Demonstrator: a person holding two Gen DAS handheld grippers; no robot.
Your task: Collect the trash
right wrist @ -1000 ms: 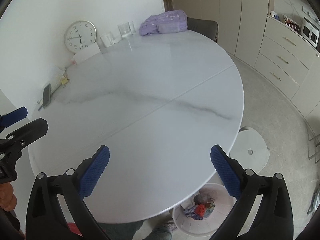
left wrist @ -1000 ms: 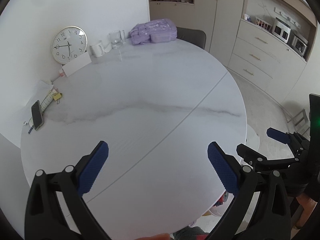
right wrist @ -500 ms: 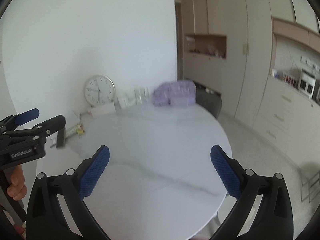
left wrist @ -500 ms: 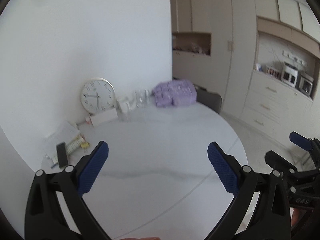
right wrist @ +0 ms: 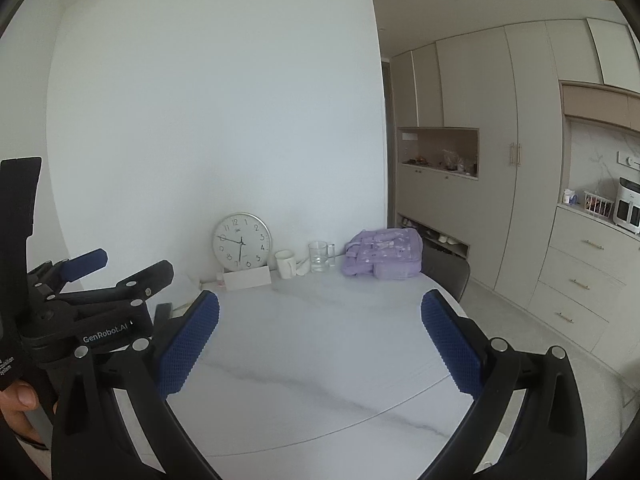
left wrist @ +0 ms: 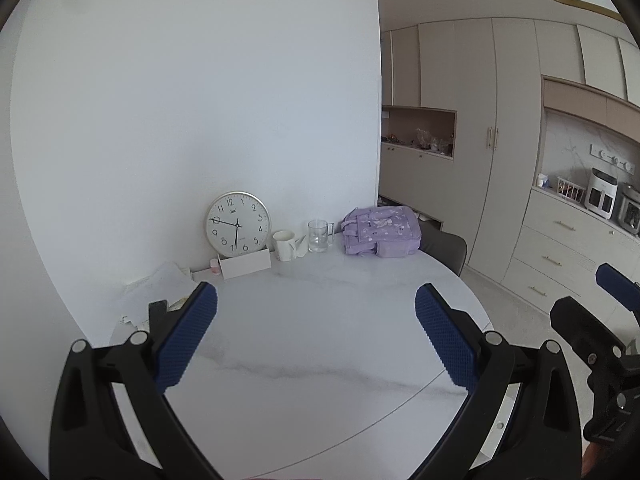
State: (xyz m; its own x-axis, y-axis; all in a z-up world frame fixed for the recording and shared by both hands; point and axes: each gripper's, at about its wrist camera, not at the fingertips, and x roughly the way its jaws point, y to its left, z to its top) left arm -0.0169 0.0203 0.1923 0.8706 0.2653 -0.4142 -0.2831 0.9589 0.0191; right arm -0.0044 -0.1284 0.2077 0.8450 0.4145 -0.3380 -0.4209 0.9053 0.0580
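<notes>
Holding both the left gripper (left wrist: 316,338) and right gripper (right wrist: 320,340) wide apart and empty, you risk grabbing keepsakes like the clock (left wrist: 239,224) instead of trash.

The table (left wrist: 320,320) is white marble with grey veins. A clock (left wrist: 239,224) has a white face, silver rim and black numerals. Beside it stand a white mug (left wrist: 284,245) and a clear glass (left wrist: 319,236). The backpack (left wrist: 380,232) is lilac with a pale print. Both grippers' pads (left wrist: 186,340) are blue and dimpled on black frames.
</notes>
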